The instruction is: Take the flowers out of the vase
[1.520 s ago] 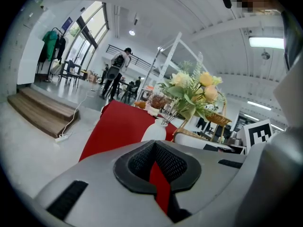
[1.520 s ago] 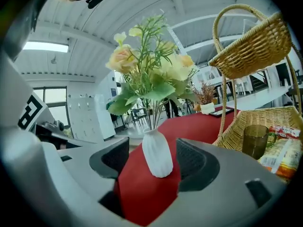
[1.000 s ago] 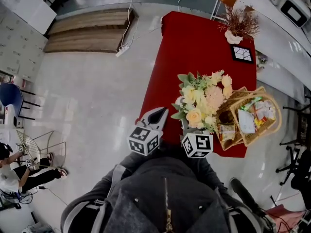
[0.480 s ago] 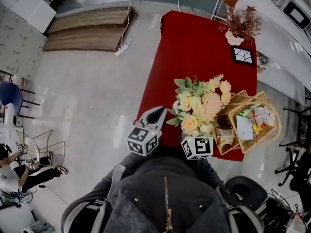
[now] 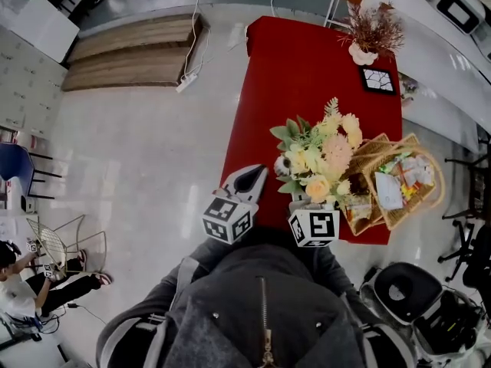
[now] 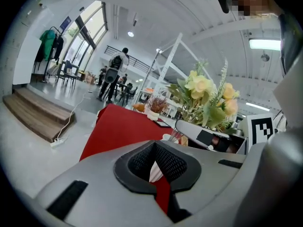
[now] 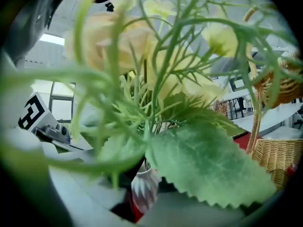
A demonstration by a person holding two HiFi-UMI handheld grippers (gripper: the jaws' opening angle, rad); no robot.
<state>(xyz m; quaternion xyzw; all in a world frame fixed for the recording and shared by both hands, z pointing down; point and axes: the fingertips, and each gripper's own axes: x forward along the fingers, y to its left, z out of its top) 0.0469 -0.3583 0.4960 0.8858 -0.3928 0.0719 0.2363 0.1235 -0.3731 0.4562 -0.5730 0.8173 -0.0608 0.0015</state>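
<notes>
A bouquet of yellow and peach flowers [image 5: 318,156] with green leaves stands at the near end of the red table [image 5: 307,67]. My right gripper [image 5: 301,202] reaches in under the blooms, its marker cube towards me. In the right gripper view leaves and flowers [image 7: 156,79] fill the picture. The jaws are closing with the stems between them, and the white ribbed vase [image 7: 143,190] shows just below. My left gripper [image 5: 259,173] hovers left of the bouquet with its jaws together and nothing in them. Through its slit the vase [image 6: 155,171] shows.
A wicker basket [image 5: 430,205] with packets sits right of the bouquet. A dried plant in a white pot [image 5: 367,37] and a small framed picture [image 5: 380,80] stand at the table's far end. A black chair [image 5: 403,294] is at lower right. Floor lies left of the table.
The head view has shifted a little and a black chair has come into sight at lower right. Bouquet, basket and both grippers keep about the same places.
</notes>
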